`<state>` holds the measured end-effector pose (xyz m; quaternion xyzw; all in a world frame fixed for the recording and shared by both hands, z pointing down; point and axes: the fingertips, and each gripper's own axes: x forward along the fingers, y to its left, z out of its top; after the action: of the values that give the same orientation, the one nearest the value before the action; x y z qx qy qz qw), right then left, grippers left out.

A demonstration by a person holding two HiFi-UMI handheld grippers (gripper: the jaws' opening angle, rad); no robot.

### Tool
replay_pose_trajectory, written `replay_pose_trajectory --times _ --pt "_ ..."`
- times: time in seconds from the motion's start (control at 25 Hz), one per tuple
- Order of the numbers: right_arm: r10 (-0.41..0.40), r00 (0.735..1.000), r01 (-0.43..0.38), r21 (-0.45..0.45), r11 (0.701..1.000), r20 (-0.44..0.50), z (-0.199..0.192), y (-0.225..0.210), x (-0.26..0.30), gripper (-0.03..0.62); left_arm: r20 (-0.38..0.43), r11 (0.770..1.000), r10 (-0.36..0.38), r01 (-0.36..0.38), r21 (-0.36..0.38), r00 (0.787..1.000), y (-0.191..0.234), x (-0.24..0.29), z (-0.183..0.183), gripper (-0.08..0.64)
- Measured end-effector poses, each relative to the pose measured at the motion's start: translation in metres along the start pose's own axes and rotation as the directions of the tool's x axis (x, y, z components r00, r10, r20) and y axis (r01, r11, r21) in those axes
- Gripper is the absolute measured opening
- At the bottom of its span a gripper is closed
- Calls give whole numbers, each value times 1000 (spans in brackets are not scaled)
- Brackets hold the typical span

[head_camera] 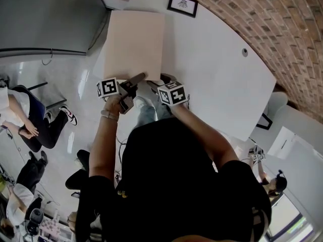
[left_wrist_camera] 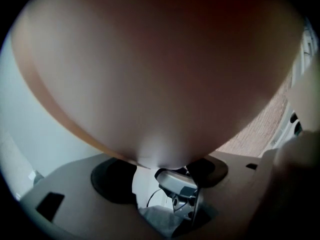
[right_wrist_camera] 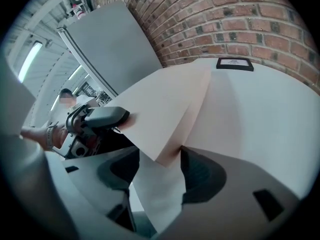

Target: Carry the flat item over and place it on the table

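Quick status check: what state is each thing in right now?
Beige board: lying on white table, near edge between both grippers' jaws.
Left gripper: open, jaws either side of board's edge.
Right gripper: open, board's corner between jaws.
Black frame: flat on table.

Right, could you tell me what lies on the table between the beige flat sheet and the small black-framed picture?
Nothing: only bare white table top separates the beige sheet from the framed picture, as the head view shows.
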<state>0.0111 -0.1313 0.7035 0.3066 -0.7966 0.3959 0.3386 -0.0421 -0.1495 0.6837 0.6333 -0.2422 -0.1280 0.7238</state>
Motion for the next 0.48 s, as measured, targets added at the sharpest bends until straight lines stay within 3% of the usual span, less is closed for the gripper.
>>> replay_pose_trajectory --times 0.24,0.48 --pt "-14 1000 14 -11 1000 -13 -4 -4 6 267 -78 1000 17 -18 -7 997 10 -9 -28 293" --pt "-22 999 22 18 1000 -39 -17 -6 14 252 -37 999 20 -21 -41 999 17 -30 -47 291"
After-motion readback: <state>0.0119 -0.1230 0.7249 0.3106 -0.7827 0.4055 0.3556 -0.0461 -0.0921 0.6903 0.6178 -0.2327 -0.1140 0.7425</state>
